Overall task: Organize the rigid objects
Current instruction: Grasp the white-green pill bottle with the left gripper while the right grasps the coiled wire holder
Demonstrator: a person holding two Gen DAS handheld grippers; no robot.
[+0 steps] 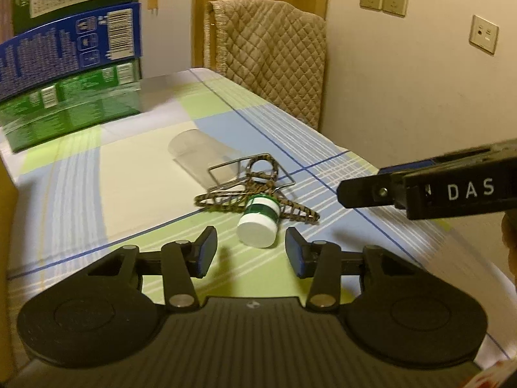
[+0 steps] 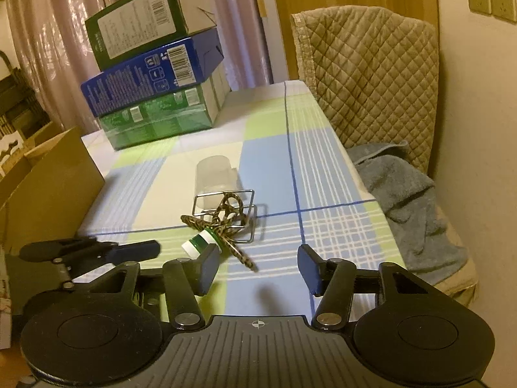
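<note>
A small white bottle (image 1: 258, 223) with a green band lies on its side on the checked tablecloth. It sits just ahead of my left gripper (image 1: 251, 249), whose jaws stand apart on either side of it without touching. Behind the bottle a leopard-patterned hair claw (image 1: 232, 199) is tangled over a wire rack (image 1: 226, 169), and a clear plastic cup (image 1: 197, 150) lies tipped beyond that. My right gripper (image 2: 258, 268) is open and holds nothing; the hair claw (image 2: 226, 213) ends just ahead of its gap, with the bottle (image 2: 198, 244) by its left finger.
Three stacked cartons (image 2: 155, 74), green, blue and green, stand at the table's far left. A cardboard box (image 2: 55, 177) borders the left edge. A chair with a quilted cover (image 2: 371, 74) and a blue towel (image 2: 410, 200) sit past the right edge.
</note>
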